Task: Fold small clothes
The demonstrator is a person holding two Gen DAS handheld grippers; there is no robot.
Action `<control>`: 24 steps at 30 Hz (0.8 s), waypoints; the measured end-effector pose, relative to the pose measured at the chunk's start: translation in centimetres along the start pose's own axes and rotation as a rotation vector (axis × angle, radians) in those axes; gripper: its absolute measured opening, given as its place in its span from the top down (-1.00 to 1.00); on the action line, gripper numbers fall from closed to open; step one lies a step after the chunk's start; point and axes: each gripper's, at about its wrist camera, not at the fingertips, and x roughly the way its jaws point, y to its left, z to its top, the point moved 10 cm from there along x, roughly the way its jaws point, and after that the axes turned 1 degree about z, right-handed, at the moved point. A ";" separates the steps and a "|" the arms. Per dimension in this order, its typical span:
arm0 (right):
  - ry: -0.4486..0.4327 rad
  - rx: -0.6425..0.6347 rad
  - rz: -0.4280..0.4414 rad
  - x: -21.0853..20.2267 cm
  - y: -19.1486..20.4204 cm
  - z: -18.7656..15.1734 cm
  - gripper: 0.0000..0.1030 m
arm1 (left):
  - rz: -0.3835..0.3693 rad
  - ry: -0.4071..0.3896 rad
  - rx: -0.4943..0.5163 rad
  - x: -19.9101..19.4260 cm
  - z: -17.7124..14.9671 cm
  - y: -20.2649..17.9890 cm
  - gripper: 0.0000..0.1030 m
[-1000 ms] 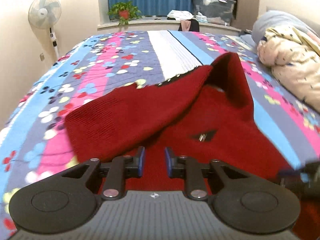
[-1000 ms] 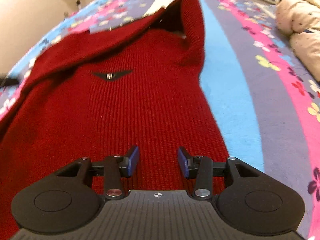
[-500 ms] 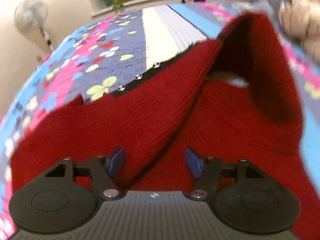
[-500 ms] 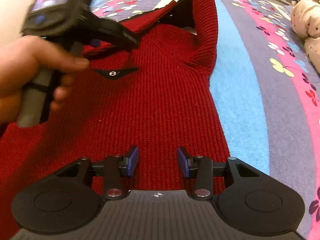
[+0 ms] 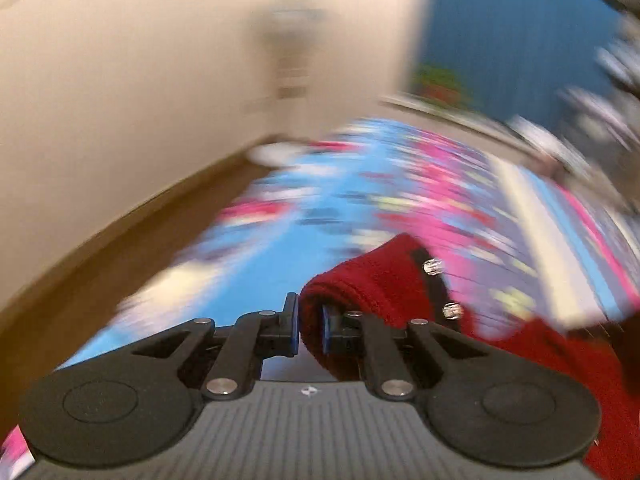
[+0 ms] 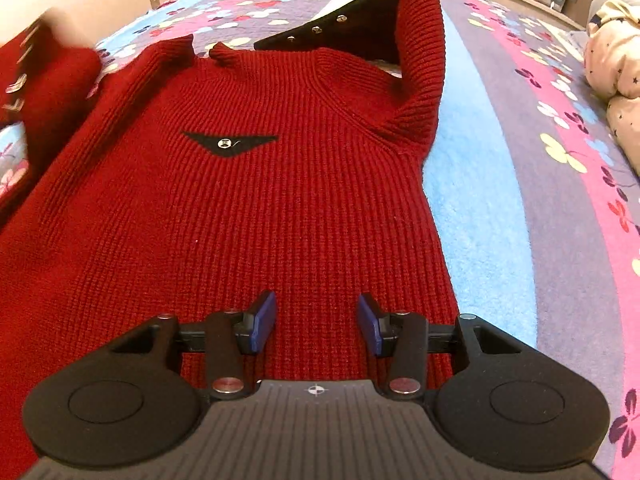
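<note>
Left wrist view: from behind left gripper (image 5: 309, 330), low over bed (image 5: 256, 248), facing bed's far edge, wall and blue curtain (image 5: 500, 28); heavily blurred. Right wrist view: from behind right gripper (image 6: 316, 322), angled steeply down, close above red sweater (image 6: 248, 208), facing far end of bed. Both views share sweater and flowered bedspread.

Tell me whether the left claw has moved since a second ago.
Yes. The left claw has just closed on the red sweater's sleeve and swung left: it faced the blue curtain straight ahead, which now sits far right.
</note>
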 end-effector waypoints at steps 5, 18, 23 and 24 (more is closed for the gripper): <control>-0.020 -0.021 -0.038 -0.1 0.4 -0.1 0.05 | 0.166 0.258 -0.463 2.9 -7.8 16.4 0.74; -0.059 -0.051 -0.083 0.8 0.4 0.6 -0.04 | -0.087 0.209 -0.122 0.0 -4.9 9.8 0.13; -0.064 -0.049 -0.082 1.0 0.3 0.7 -0.08 | -0.221 0.255 0.425 -0.6 -9.8 0.5 -0.27; -0.064 -0.046 -0.079 1.0 0.3 0.7 -0.08 | -0.223 0.278 0.492 -0.3 -11.1 -0.3 -0.50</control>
